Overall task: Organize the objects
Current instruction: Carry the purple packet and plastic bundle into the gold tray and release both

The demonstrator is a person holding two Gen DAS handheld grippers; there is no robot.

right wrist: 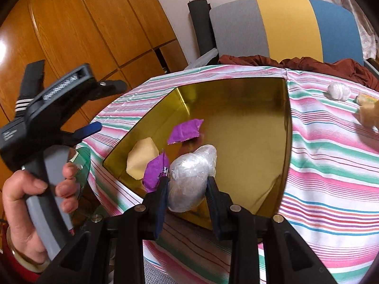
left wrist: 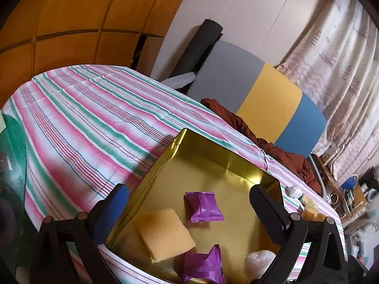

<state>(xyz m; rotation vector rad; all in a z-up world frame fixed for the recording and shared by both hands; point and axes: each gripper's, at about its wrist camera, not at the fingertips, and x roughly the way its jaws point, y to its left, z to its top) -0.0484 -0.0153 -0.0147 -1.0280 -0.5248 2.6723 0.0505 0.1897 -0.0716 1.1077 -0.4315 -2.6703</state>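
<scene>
A shallow gold tin [right wrist: 287, 142] sits on the striped tablecloth [right wrist: 327, 165]. Inside it lie two purple packets [right wrist: 187, 130] [right wrist: 156, 172] and a pale yellow block [right wrist: 142, 157]. My right gripper [right wrist: 187, 179] is shut on a white plastic-wrapped bundle [right wrist: 191, 177] over the tin's near left part; I cannot tell whether the bundle touches the tin's floor. A hand holds my left gripper [right wrist: 110, 105] open and empty beside the tin's left edge. The left wrist view looks down between its wide-spread fingers [left wrist: 116, 198] at the tin [left wrist: 151, 172], one purple packet [left wrist: 205, 207], the yellow block [left wrist: 165, 233] and the bundle [left wrist: 258, 262].
On the cloth right of the tin lie another white wrapped item [right wrist: 338, 91] and yellow wrapped pieces [right wrist: 368, 111]. A grey, yellow and blue chair back [right wrist: 284, 28] with brown cloth [right wrist: 308, 62] stands behind the table. Wooden cabinet doors [right wrist: 83, 23] fill the left.
</scene>
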